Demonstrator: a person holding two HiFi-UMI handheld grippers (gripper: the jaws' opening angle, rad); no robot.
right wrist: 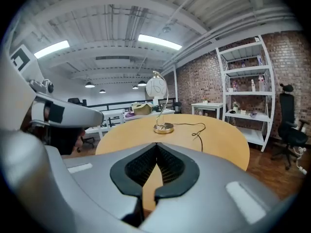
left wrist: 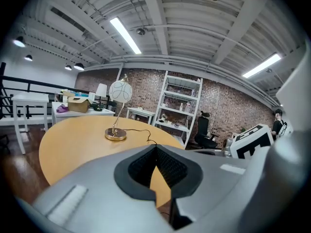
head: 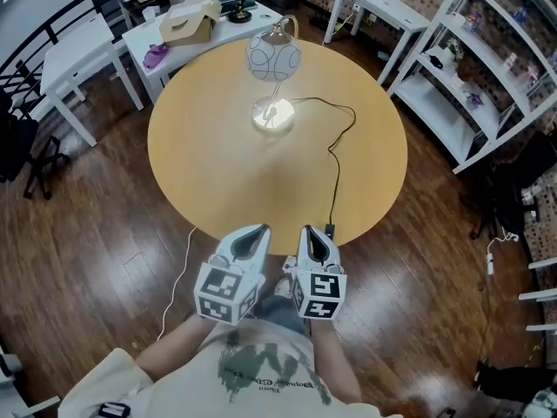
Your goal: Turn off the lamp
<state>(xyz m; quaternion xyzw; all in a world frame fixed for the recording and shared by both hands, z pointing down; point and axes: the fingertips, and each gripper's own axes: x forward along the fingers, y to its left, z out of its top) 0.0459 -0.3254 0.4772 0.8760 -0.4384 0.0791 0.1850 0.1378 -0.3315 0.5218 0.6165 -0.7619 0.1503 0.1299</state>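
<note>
The lamp stands on the far half of the round wooden table [head: 218, 172], with a pale globe shade [head: 272, 57] on a curved gold stem and a round base [head: 273, 114] that glows brightly. Its black cord [head: 335, 159] runs to the table's near edge, ending at a small dark block [head: 329, 231]. My left gripper [head: 258, 231] and right gripper [head: 311, 232] hover side by side at that near edge, far from the lamp, both shut on nothing. The lamp's shade [left wrist: 120, 91] shows beyond the left gripper [left wrist: 156, 147], and its base [right wrist: 164, 128] beyond the right gripper [right wrist: 156, 145].
White tables stand behind the round one, one with a cardboard box [head: 190, 23]. White shelving [head: 470, 77] fills the right side. A white cable [head: 178, 277] trails over the dark wood floor at the near left. A dark chair [head: 26, 155] stands far left.
</note>
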